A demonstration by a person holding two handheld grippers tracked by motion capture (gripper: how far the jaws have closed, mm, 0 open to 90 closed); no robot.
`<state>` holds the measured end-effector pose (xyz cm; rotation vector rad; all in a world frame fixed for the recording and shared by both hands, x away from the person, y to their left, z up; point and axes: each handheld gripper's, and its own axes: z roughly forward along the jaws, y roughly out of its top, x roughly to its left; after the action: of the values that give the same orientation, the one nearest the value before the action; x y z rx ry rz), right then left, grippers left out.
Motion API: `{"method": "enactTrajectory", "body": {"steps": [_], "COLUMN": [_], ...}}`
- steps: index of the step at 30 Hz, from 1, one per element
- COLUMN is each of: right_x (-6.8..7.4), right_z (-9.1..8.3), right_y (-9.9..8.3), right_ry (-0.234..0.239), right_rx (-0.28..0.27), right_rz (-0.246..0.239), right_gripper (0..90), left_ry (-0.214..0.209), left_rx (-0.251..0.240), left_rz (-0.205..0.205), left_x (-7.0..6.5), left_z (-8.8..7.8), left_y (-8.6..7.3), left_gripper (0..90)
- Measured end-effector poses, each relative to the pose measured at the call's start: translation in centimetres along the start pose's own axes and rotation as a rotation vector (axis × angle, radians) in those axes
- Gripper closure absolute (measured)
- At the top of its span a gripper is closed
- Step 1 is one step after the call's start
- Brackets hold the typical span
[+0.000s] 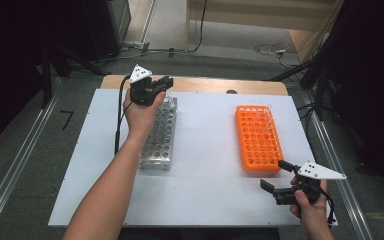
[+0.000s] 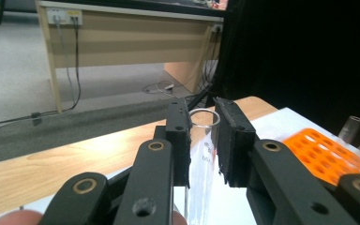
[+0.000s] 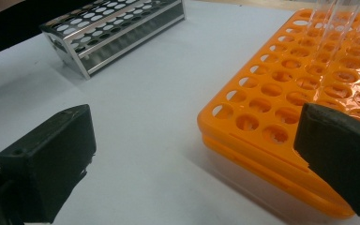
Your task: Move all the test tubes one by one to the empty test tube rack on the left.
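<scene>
My left gripper [image 1: 166,86] is shut on a clear glass test tube [image 2: 201,159], which stands upright between the jaws in the left gripper view. It hovers over the far end of the metal tube rack [image 1: 160,135] at the left of the white board. The orange tube rack [image 1: 257,137] lies at the right, with a few clear tubes [image 1: 265,114] standing at its far end. My right gripper [image 1: 275,175] is open near the orange rack's [image 3: 309,93] near corner, nothing between its jaws. The metal rack [image 3: 108,28] shows far left in the right gripper view.
The white board [image 1: 205,165] rests on a wooden table [image 1: 205,84]. Dark stands and cables surround the table. A wooden desk [image 2: 122,37] with cables is on the floor beyond.
</scene>
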<state>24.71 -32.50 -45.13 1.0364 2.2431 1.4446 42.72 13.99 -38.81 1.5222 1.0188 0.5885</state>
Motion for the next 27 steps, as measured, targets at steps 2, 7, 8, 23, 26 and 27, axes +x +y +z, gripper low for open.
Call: {"method": "enactTrajectory", "body": {"steps": [2, 7, 8, 23, 26, 27], "right_x": [0.0, 0.1, 0.1, -0.1, -0.1, -0.2], "right_z": [0.0, 0.0, 0.0, -0.3, -0.3, -0.3], "right_y": [0.0, 0.0, 0.0, -0.1, -0.1, -0.1], "right_ry": [0.004, 0.007, 0.005, 0.017, 0.017, 0.018], "right_rx": [0.002, -0.001, -0.002, -0.015, -0.015, -0.017], "right_rz": [0.003, 0.002, 0.002, 0.008, 0.007, 0.004], "right_gripper": [0.0, 0.0, 0.0, 0.0, 0.0, 0.0], "left_ry": [0.013, 0.032, 0.04, 0.093, 0.095, 0.096], "left_rx": [0.001, 0.004, 0.003, 0.057, 0.079, 0.084], "left_rz": [-0.003, -0.018, -0.02, 0.005, 0.016, 0.015], "left_x": [0.3, 0.9, 1.0, 1.2, 1.1, 1.1], "left_z": [0.6, 2.0, 2.2, 4.1, 4.1, 4.1], "left_y": [0.1, -0.1, -0.2, -1.7, -2.0, -2.1], "left_gripper": [75.4, 75.4, 75.4, 75.4, 75.3, 75.3]}}
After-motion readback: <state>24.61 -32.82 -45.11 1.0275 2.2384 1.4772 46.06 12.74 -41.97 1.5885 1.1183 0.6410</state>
